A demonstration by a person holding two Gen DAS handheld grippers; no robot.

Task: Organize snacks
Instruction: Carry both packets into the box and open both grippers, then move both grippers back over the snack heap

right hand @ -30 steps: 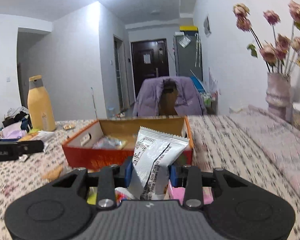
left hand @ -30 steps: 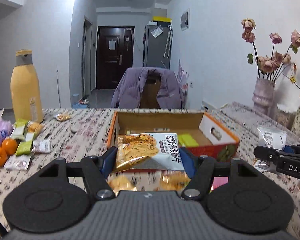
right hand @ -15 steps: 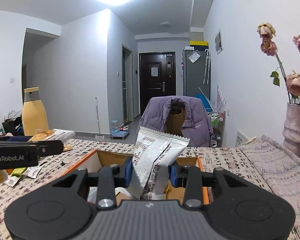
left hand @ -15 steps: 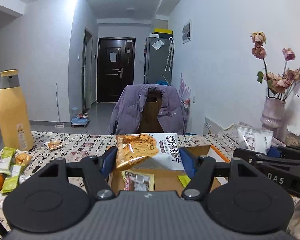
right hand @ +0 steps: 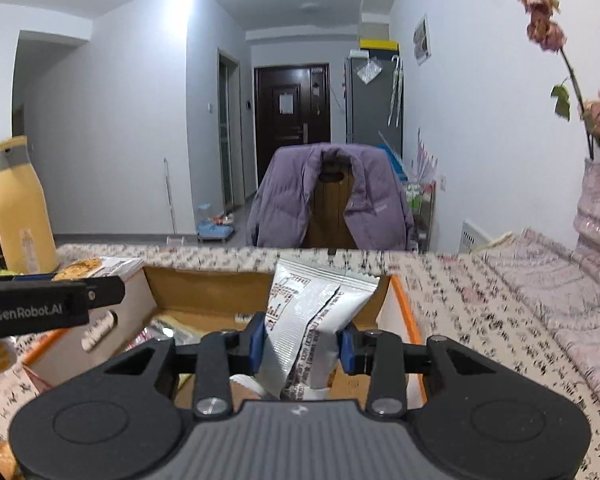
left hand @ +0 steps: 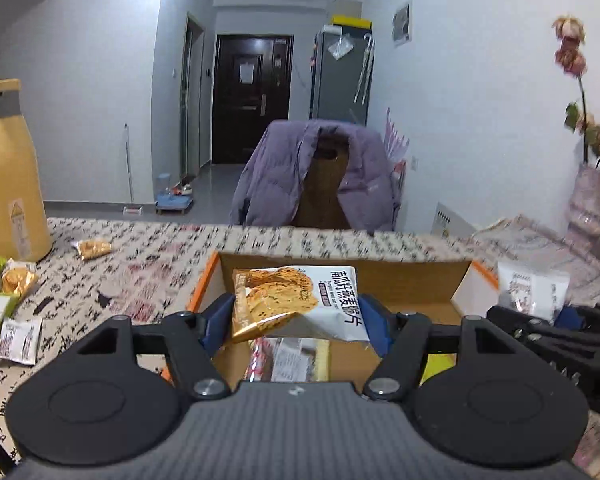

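Blue-padded fingers [left hand: 220, 322] of the left gripper [left hand: 298, 320] clamp a flat white-and-orange cracker packet [left hand: 300, 300], held above the open orange-edged cardboard box [left hand: 432, 280]. Beside it over the same box, the right gripper [right hand: 303, 344] pinches a crinkled silver-white snack sachet [right hand: 316, 320] upright. Left of the box, small wrapped snacks [left hand: 4, 312] lie scattered near a tall yellow bottle [left hand: 8, 176] on the patterned tablecloth [left hand: 140, 264].

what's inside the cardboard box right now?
Inside the cardboard box, a few wrapped snacks lie on the floor, types unreadable. The left gripper with its cracker packet and the right gripper with its white packet cover the rest.
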